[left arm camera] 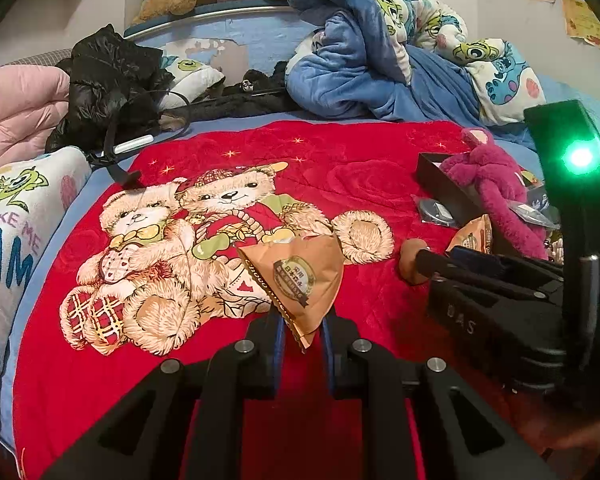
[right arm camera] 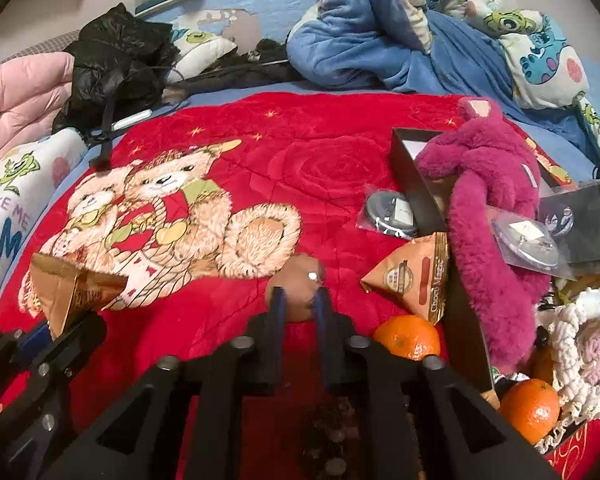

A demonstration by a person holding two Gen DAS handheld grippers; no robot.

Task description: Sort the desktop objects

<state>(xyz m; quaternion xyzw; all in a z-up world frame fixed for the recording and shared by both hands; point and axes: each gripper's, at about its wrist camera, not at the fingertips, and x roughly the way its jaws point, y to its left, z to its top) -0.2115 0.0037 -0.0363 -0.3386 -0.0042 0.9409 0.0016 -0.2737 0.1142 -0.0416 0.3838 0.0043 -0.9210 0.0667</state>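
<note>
A triangular brown snack packet (left arm camera: 296, 280) stands up between the blue pads of my left gripper (left arm camera: 302, 320), which is shut on its lower corner just above the red teddy-bear blanket (left arm camera: 340, 168). The right wrist view shows the same packet (right arm camera: 68, 288) at the left edge. My right gripper (right arm camera: 298, 304) has its jaws slightly apart, tips at a round brown thing (right arm camera: 296, 280) lying on the blanket. That thing looks wider than the gap, and the pads do not clamp it. The left wrist view shows the brown thing (left arm camera: 412, 260) at those fingertips.
On the right lie a second snack packet (right arm camera: 412, 276), two oranges (right arm camera: 408, 338) (right arm camera: 530, 410), a magenta plush toy (right arm camera: 484, 184) draped over a black box (right arm camera: 408, 160), bagged round badges (right arm camera: 390, 214) and a crocheted piece (right arm camera: 580, 344). Bedding and a black jacket (right arm camera: 116, 52) lie behind.
</note>
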